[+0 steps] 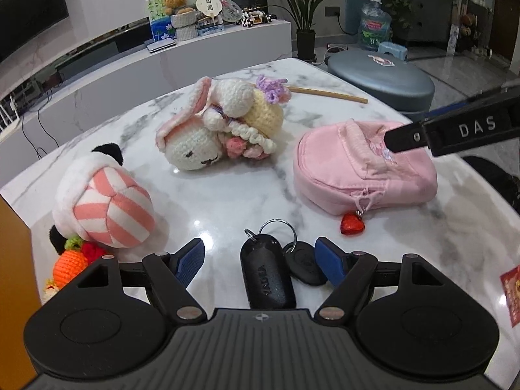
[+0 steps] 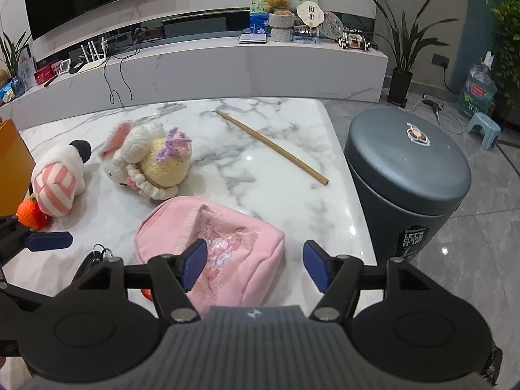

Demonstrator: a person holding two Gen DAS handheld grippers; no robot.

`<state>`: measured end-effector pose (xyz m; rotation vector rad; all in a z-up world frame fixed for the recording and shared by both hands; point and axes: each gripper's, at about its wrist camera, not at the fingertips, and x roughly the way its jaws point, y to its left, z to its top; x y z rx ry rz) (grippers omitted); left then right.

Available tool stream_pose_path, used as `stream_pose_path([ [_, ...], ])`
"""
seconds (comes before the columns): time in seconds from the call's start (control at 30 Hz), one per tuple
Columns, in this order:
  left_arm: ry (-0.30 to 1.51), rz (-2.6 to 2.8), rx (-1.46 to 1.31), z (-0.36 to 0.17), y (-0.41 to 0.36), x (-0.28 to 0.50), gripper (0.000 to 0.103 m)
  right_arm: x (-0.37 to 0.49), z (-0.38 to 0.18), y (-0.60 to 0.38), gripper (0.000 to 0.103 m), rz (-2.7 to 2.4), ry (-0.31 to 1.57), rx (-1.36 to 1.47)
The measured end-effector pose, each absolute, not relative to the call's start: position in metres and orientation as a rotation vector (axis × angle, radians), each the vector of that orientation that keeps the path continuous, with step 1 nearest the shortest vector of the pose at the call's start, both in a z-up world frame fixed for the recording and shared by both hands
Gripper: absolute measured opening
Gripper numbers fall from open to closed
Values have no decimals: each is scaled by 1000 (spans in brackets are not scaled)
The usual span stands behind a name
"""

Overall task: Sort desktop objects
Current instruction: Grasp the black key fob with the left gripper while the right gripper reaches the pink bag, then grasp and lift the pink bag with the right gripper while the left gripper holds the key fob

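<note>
My left gripper is open, its blue pads on either side of a black key fob bunch lying on the marble table. My right gripper is open and hovers over the near end of a pink pouch, which also shows in the left wrist view with a red heart charm. A crochet bunny lies mid-table, also in the right wrist view. A striped plush panda lies left, with a crochet carrot.
A wooden chopstick lies at the back of the table. A grey lidded bin stands just off the table's right edge. An orange box stands at the left. A red packet lies near the right front.
</note>
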<state>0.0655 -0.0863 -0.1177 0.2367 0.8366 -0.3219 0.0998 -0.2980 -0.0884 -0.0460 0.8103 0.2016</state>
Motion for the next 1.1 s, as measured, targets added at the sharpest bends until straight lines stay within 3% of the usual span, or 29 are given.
stream_pose_path([
  [0.17,847,-357,179,-119,-84,68,88,109,-96,-305,69,200,829,26],
  [0.27,873,-385,164,-122,-85,69,79,114,-102,-308,69,201,848,55],
  [0.33,871,-394,163,-122,-86,68,73,116,-105,-308,69,200,850,58],
  [0.5,881,-433,155,-118,-87,67,44,116,-105,-308,69,205,849,53],
  [0.6,894,-452,145,-117,-85,65,41,116,-105,-308,69,208,851,51],
  [0.67,889,-456,137,-114,-83,63,32,115,-105,-308,69,209,850,49],
  [1.1,907,-455,132,-109,-71,57,32,108,-102,-302,69,234,845,22],
])
